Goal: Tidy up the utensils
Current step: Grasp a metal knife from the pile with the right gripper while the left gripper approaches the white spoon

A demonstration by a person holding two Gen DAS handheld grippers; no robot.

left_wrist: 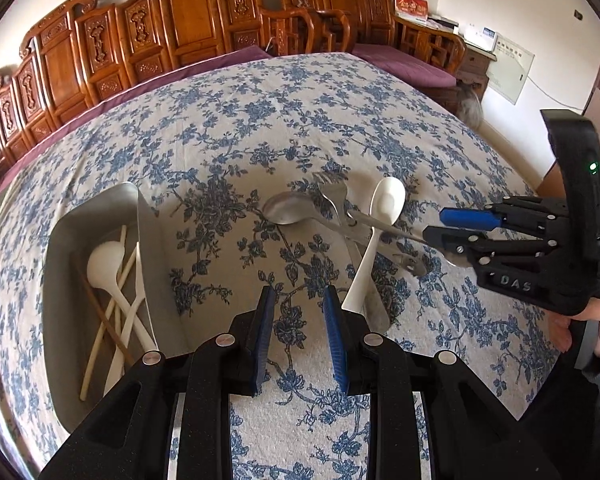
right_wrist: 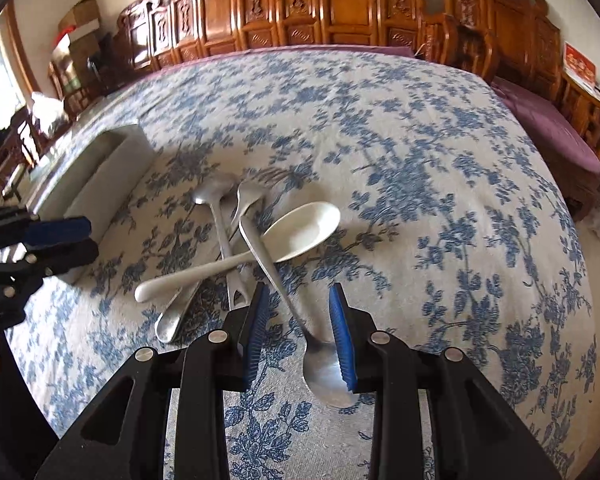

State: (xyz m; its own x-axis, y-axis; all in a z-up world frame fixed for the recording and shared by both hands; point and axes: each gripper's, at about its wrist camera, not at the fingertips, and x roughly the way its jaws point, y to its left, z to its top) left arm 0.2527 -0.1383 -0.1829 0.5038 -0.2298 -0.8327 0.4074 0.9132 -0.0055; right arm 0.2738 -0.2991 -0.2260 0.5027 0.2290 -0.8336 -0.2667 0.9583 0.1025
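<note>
Steel tray at left of the left view was already loaded with a white spoon and chopsticks. Left on the cloth at centre were a crossed pile: steel spoons, a fork, a white spoon. Left gripper was held open, empty. Right gripper was spread around a steel spoon, not yet clamped.

Crossed spoons, fork; tray alongside
</note>
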